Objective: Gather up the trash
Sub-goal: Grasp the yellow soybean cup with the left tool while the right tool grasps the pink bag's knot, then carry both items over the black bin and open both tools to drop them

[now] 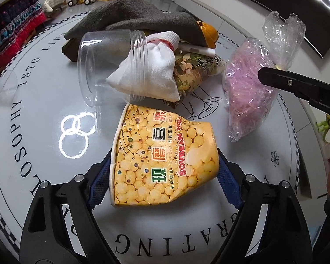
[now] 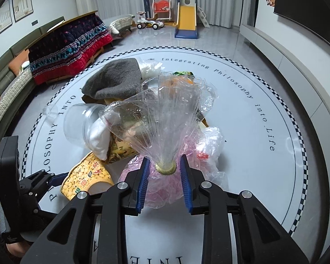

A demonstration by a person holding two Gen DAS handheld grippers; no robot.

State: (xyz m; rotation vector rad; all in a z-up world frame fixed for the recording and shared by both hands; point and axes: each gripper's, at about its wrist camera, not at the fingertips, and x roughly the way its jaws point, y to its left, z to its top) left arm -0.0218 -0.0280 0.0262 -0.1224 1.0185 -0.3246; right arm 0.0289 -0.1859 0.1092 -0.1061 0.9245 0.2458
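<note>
Collection is judged to be at an early stage: no bin or sack can be seen in either view, and nearly all the rubbish is still piled on the round tabletop. Left lying there are a clear plastic jar on its side, a white cloth pouch, a printed packet, a grey cloth over the back of the heap, plus a small clear cup set well apart at the edge.

Two items are being dealt with. The paper cup, dented & on its side near the tabletop's front, is bracketed by the left tongs; their blue pads are set wide, approx. at the cup's walls, but a firm press can't be confirmed.

The pink bag, w/ shredded filling, is framed at its tied neck by the right tongs, narrowed but w/ gaps visible either side of the neck. Both tongs are pitched steeply downward.
</note>
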